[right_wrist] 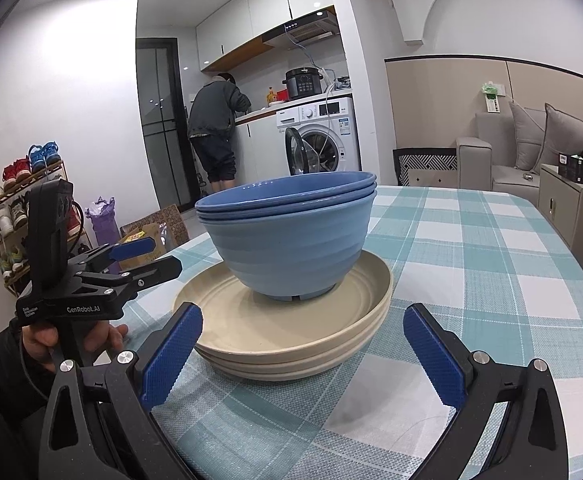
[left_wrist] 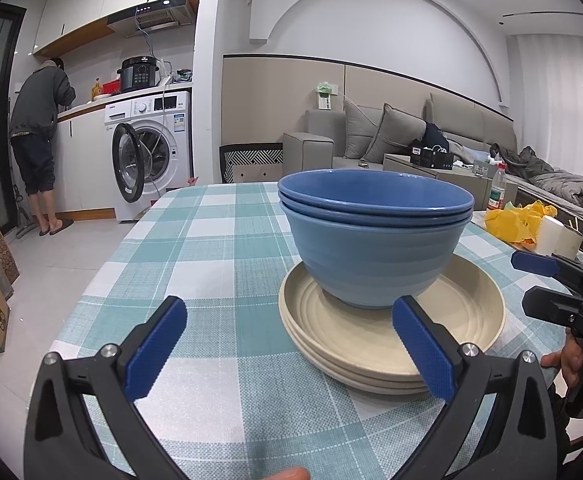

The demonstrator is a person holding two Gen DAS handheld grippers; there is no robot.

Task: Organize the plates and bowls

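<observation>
A stack of three blue bowls (left_wrist: pixel 371 248) sits on a stack of three cream plates (left_wrist: pixel 475 312) on the checked tablecloth (left_wrist: pixel 211 264). My left gripper (left_wrist: pixel 287 320) is open and empty, just in front of the plates, slightly to their left. In the right wrist view the bowls (right_wrist: pixel 291 240) rest on the plates (right_wrist: pixel 291 344) directly ahead. My right gripper (right_wrist: pixel 303 328) is open and empty, its fingers either side of the plates' near edge. The left gripper shows at left in the right wrist view (right_wrist: pixel 139 260); the right gripper shows at right in the left wrist view (left_wrist: pixel 539 276).
A yellow bag (left_wrist: pixel 511 220), a white roll (left_wrist: pixel 551 236) and a bottle (left_wrist: pixel 497 188) are beyond the table at right. A person (left_wrist: pixel 39 140) stands at the kitchen counter by a washing machine (left_wrist: pixel 151 152). A sofa (left_wrist: pixel 411 140) is behind. A shoe rack (right_wrist: pixel 11 208) stands left.
</observation>
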